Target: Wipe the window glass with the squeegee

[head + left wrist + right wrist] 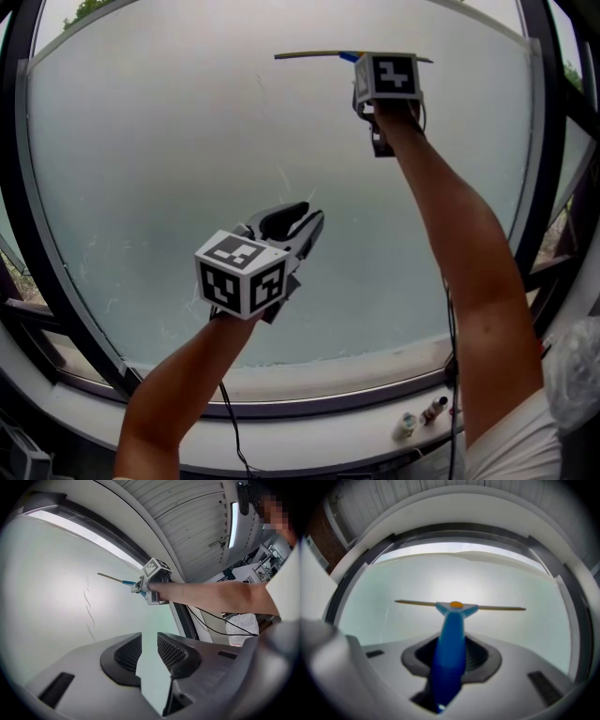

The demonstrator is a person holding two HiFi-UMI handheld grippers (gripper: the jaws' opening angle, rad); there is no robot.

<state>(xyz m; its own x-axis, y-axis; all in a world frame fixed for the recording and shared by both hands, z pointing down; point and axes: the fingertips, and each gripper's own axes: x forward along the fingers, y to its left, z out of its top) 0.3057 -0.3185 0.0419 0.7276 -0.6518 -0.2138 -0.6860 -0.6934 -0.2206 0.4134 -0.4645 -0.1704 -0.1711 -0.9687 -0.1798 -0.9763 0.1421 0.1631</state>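
The right gripper [452, 656] pinches the squeegee [452, 620] by its blue handle, which runs up from between the two jaws, their pads closed against its sides. The thin blade lies level at the window glass [187, 141], close under the top edge and right of the middle; actual contact with the pane cannot be made out. The left gripper [149, 651] hangs lower, before the middle of the pane, well apart from the squeegee, its jaws spread with nothing between them.

You're in a workroom or lab. A ribbed ceiling [187, 517], strip light [233, 524] and cluttered tables [253, 566] lie beside your big window [187, 187].
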